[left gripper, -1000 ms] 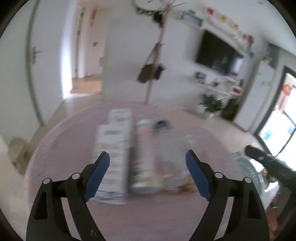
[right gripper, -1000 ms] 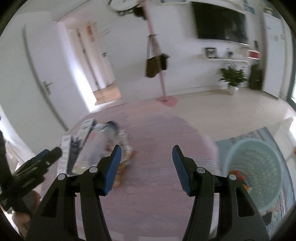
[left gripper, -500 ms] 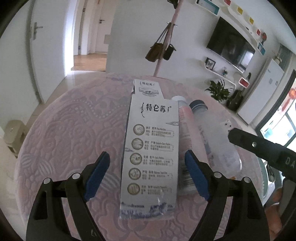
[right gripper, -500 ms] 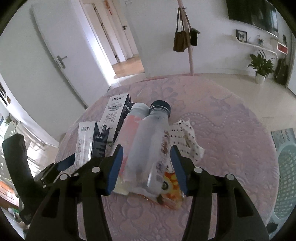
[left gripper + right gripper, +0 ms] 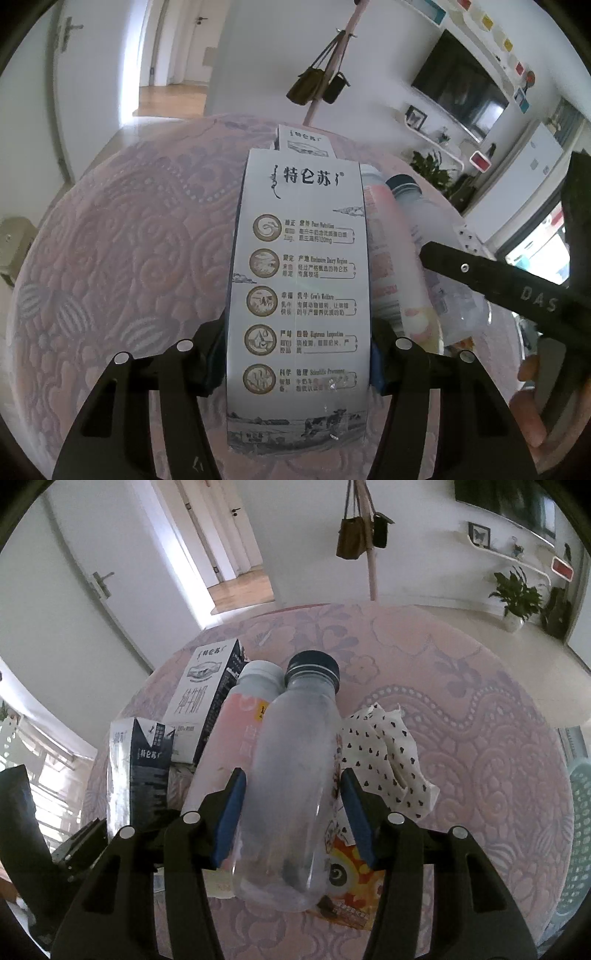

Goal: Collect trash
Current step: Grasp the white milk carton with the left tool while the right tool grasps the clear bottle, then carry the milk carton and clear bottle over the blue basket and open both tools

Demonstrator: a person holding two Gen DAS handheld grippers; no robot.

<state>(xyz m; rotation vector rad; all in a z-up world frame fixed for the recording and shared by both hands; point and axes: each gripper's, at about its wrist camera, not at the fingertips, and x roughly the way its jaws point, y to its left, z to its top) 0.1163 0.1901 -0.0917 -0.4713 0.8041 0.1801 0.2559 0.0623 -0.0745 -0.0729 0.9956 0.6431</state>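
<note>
The left gripper has just closed onto the milk carton; the right gripper straddles the clear bottle, its fingers not visibly pressing, so the round bottle could roll away.

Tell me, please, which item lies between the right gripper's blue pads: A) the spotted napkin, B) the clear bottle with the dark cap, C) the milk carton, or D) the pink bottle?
B: in the right wrist view the clear bottle with the dark cap lies lengthwise between the right gripper's blue pads, the pink bottle just outside them.
</note>
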